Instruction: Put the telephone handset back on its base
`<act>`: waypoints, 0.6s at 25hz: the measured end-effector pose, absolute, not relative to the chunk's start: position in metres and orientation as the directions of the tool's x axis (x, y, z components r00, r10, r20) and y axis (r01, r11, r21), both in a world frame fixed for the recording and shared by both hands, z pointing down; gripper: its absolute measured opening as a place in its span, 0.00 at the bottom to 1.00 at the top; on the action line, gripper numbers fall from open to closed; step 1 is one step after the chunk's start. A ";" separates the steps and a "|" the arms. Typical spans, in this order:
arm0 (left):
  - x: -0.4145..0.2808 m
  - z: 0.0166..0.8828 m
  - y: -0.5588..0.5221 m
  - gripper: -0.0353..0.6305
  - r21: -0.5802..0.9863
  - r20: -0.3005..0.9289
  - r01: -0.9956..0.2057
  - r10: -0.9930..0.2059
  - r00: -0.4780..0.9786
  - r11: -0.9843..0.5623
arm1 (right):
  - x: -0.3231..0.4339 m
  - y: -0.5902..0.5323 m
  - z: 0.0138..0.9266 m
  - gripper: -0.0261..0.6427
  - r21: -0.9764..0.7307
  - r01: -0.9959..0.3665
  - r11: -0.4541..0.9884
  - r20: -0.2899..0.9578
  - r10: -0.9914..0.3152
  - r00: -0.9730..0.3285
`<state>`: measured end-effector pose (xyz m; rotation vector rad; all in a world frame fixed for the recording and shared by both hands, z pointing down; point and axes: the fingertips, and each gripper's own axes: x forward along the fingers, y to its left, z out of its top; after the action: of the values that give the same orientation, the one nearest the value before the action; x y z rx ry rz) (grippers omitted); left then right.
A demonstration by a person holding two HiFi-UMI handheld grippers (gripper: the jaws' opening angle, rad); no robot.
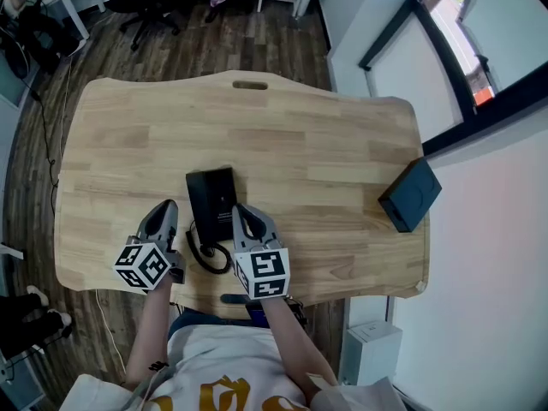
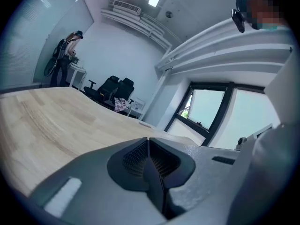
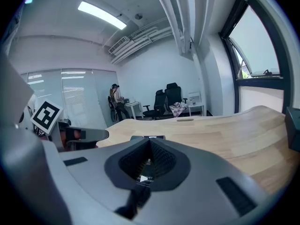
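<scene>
A black telephone [image 1: 212,199] lies flat on the wooden table [image 1: 325,152], near the front edge. Its coiled cord [image 1: 211,258] loops toward me between the two grippers. From above I cannot tell the handset apart from the base. My left gripper [image 1: 164,210] rests just left of the phone, jaws together with nothing between them [image 2: 149,140]. My right gripper [image 1: 243,214] sits over the phone's near right corner, its jaw tips meeting [image 3: 150,138]. A dark sliver of the phone [image 3: 148,136] shows just past those tips.
A dark box [image 1: 411,193] lies near the table's right edge. The table has a handle slot [image 1: 249,85] at its far edge. Office chairs [image 1: 150,2] and a desk stand on the floor beyond. A window wall [image 1: 462,67] runs along the right.
</scene>
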<state>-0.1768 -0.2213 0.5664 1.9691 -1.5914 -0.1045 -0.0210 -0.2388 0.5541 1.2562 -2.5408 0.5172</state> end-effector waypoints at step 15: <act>-0.159 0.496 -0.204 0.06 0.422 0.213 -0.888 -0.933 0.290 -0.180 | -0.017 -0.217 0.496 0.05 -0.236 -0.760 0.606 0.257 -0.715 -0.650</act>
<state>-0.1586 -0.2041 0.4962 2.0986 -1.6266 -0.1277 -0.0173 -0.2169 0.4957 1.2427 -2.6913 0.4922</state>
